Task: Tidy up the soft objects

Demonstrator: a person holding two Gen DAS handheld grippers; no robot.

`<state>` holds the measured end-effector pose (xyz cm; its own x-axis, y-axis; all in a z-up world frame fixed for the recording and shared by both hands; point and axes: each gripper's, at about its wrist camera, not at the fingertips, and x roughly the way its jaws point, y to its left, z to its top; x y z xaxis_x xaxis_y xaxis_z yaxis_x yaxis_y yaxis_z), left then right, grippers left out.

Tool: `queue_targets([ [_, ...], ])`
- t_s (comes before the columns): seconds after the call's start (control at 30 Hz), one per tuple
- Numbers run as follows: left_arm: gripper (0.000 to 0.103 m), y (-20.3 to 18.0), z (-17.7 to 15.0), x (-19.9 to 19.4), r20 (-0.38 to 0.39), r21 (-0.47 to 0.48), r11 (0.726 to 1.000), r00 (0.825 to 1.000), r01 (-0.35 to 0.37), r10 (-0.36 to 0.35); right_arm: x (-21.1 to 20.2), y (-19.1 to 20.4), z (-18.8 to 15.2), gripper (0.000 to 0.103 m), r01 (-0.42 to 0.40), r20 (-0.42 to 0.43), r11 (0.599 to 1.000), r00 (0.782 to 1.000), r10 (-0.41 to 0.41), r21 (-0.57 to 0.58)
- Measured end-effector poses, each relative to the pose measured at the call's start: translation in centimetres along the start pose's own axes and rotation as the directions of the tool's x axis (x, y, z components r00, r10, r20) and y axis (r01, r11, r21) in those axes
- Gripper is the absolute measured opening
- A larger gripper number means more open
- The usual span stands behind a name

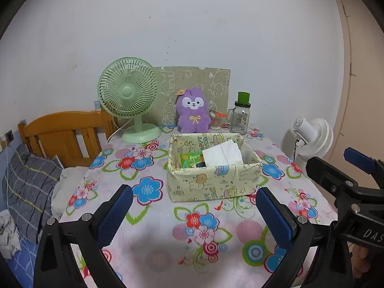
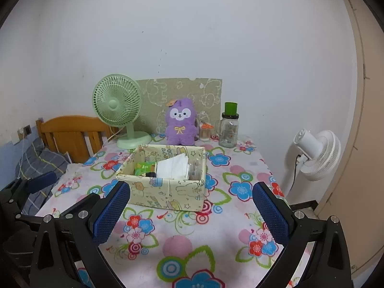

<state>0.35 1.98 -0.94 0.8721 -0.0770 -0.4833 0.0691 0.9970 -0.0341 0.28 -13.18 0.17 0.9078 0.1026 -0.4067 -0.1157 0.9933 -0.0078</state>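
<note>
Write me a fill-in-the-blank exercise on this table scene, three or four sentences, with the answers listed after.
1. The plush toy standing at the back of the table is ____ in colour.
2. The glass jar carries a ____ cap.
3. The white tissue pack lies inside the patterned ____.
4. Both the left gripper and the right gripper hover over the tablecloth with jaws ____.

Answers: purple; green; box; open
</note>
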Motion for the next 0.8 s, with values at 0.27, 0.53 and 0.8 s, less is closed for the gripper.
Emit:
queue_targets([
  [0.27,0.103,0.4,-1.3,-3.1,0.038,-0.018,1.000,0.999,-0.004,0.004,-2.4,-1.6,-1.8,0.103,0.010,0.007,0.998,1.000,-0.011,0.067],
  [0.53,0.103,0.4,-1.9,-4.6,0.062,-0.011,0.999,0.998,-0.032,0.032,-3.5,-2.3,-3.2,0.103,0.040,-0.004,0.996,0.999,-0.039,0.078],
  [0.8,0.103,0.6,-1.9,-4.9,0.075,-0.034,0.999,0.997,0.006,-0.004,-4.6,-2.0,-3.4,0.103,0.027,0.027,0.998,0.999,-0.028,0.062],
])
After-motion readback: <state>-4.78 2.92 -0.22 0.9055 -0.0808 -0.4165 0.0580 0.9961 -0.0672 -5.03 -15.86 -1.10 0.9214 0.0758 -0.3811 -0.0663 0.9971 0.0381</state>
